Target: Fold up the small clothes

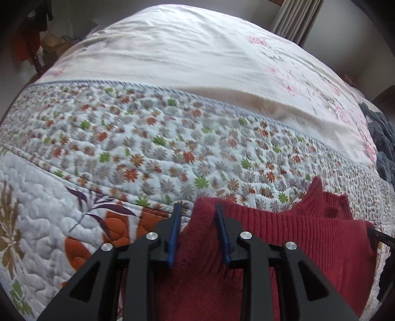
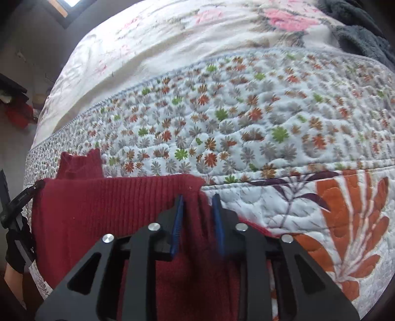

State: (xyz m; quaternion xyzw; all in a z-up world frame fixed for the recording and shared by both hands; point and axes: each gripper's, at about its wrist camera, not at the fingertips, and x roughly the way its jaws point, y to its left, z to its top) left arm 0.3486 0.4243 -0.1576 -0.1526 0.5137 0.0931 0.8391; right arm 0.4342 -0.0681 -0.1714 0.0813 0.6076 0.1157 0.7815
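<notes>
A dark red knit sweater point(image 1: 296, 234) lies on a flower-print quilt point(image 1: 148, 148). My left gripper point(image 1: 197, 206) is shut on its near left corner, and red knit fills the gap between the blue pads. In the right wrist view my right gripper point(image 2: 198, 197) is shut on the sweater's point(image 2: 111, 210) right corner, where the fabric bunches into creases. The held edge runs straight between the two grippers. Beyond that edge the ribbed collar point(image 2: 81, 165) pokes out. The rest of the sweater is hidden under the gripper bodies.
A white sheet with pink flowers point(image 1: 172, 49) covers the far half of the bed. A grey fleece blanket point(image 1: 382, 138) is heaped at the far right. A curtain point(image 1: 296, 19) hangs behind. The bed's left edge drops to the floor point(image 2: 17, 138).
</notes>
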